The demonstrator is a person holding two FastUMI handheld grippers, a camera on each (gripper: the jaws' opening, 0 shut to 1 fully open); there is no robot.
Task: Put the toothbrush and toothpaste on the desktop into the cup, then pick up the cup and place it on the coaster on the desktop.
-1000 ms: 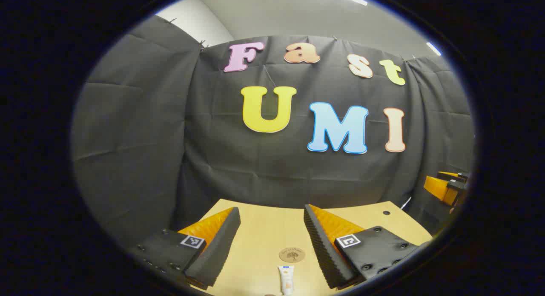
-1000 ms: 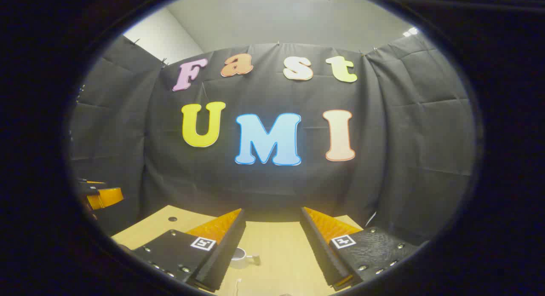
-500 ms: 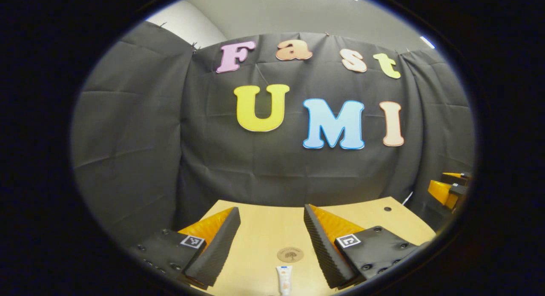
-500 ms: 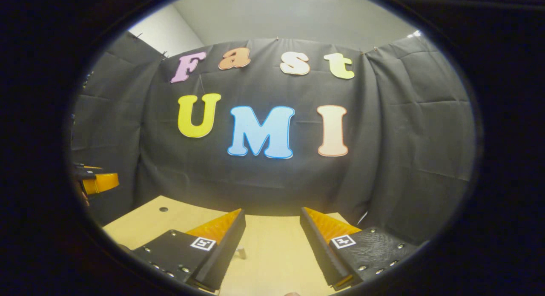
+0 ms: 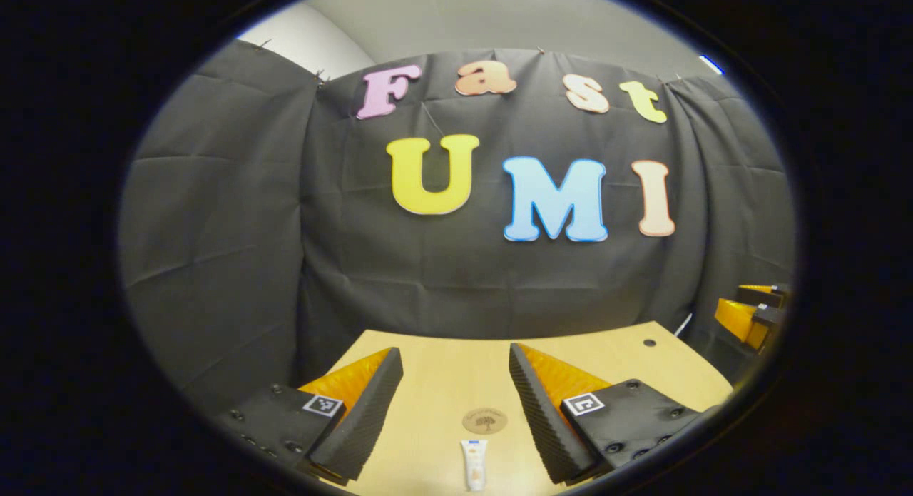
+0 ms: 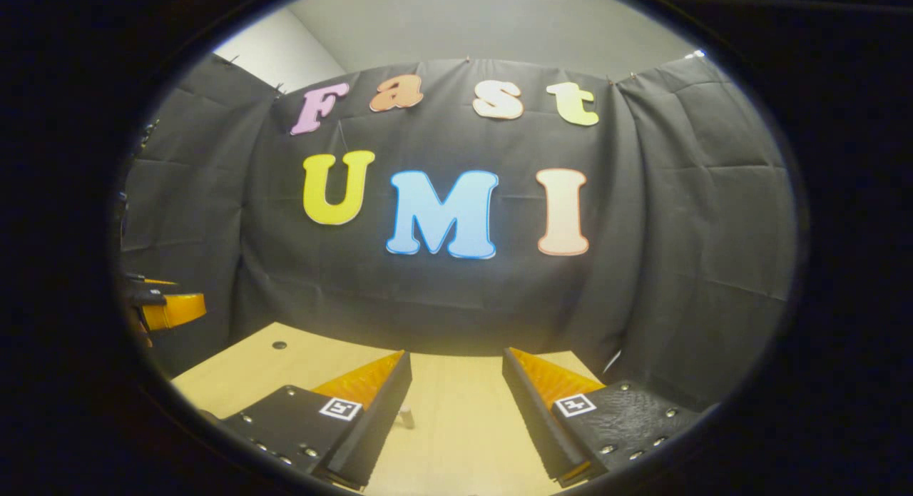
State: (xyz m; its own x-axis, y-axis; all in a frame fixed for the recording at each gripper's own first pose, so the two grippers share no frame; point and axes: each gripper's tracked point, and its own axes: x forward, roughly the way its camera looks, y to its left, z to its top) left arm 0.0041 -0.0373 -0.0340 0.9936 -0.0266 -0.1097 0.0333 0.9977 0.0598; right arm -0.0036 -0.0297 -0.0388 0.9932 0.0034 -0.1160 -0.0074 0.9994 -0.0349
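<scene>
OK, toothpaste [image 5: 474, 465] is lying on the surface [image 5: 442, 382] just short of the coaster [image 5: 485, 420], centred under my left claw [image 5: 456, 371]; both claws, right claw [image 6: 456, 371] too, are hanging wide, empty. Risk: a flat tube could slip out of a shallow pinch.

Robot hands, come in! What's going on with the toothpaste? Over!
Left gripper open, holding nothing. Right gripper open, holding nothing. Toothpaste flat on desk, just short of coaster. Nothing between left fingers and tube.
</scene>
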